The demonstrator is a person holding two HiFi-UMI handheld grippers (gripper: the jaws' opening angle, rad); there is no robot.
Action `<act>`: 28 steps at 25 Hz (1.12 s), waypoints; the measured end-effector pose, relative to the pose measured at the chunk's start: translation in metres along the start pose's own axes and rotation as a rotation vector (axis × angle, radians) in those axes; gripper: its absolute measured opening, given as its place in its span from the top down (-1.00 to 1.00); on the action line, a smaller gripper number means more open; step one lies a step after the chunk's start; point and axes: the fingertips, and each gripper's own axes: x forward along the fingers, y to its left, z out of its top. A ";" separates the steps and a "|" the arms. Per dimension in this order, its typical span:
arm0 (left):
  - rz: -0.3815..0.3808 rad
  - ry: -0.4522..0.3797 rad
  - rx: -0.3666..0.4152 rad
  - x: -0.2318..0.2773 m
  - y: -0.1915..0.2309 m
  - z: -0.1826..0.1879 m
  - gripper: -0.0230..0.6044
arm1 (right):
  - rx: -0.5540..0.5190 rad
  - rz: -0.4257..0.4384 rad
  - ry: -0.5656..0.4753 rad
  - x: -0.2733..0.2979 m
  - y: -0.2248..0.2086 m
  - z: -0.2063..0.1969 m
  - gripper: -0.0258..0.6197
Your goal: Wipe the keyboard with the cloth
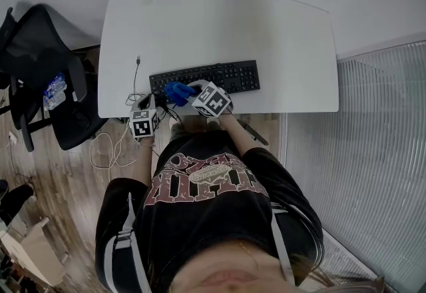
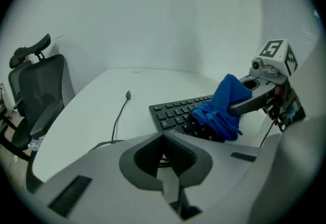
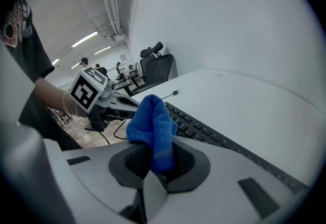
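Right gripper jaws, low in its own view, clench a blue cloth, which rests on the left end of the black keyboard mid-frame in the head view. Left gripper's 2 jaws are pressed together on nothing, at the white table's near edge beside a cable

The head view is looking steeply down from high above the person onto the white curved-front counter. The left tool view is riding low at the counter's near edge, facing across the flat black keyboard toward the right tool. The right tool view is sitting close over the keyboard, facing back. All three are sharing the keyboard's left end and the bunched blue cloth.
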 end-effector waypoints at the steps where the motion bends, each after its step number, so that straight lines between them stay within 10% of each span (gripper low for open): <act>1: 0.001 0.000 0.000 0.000 0.000 0.000 0.81 | 0.000 -0.004 0.001 -0.002 -0.001 -0.001 0.75; 28: 0.027 0.005 -0.008 0.002 -0.001 -0.002 0.81 | 0.004 -0.087 0.060 -0.058 -0.048 -0.042 0.75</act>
